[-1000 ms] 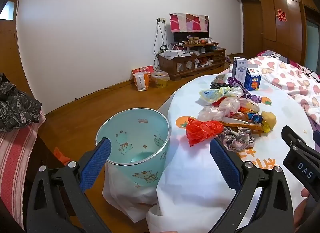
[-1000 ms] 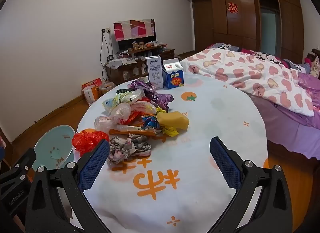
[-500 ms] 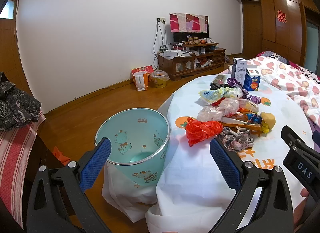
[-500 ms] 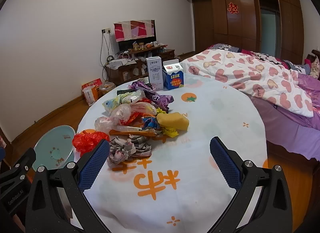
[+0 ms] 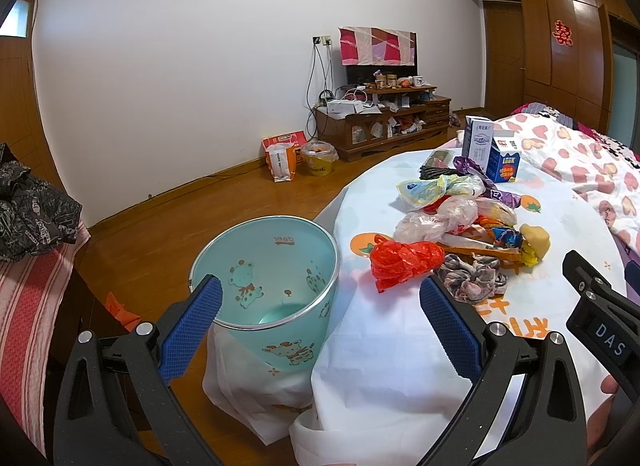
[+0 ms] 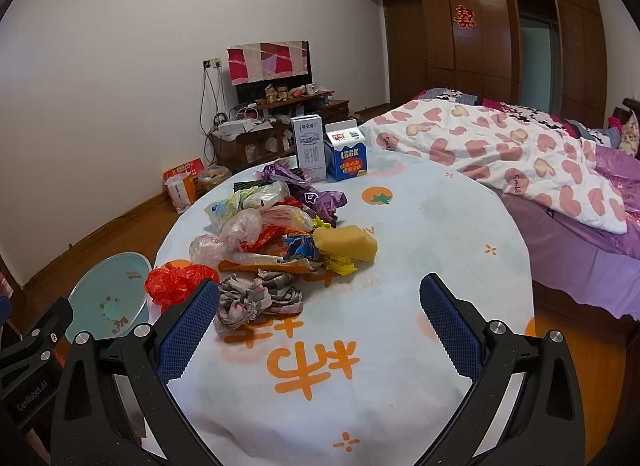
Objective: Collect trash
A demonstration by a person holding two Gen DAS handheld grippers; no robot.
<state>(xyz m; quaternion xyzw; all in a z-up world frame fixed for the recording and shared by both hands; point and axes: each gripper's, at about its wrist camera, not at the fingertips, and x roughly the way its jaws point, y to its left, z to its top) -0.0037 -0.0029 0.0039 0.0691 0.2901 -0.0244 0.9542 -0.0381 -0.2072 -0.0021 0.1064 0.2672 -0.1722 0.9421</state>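
Both grippers, left (image 5: 318, 312) and right (image 6: 318, 312), hover with jaws spread wide and empty, the left above a teal bin (image 5: 266, 290) beside the table (image 6: 400, 366), the right facing the trash pile (image 6: 276, 234) on the table's left half.

Glossy red plastic bag (image 5: 404, 260) on matt cloth tablecloth (image 6: 420, 225)
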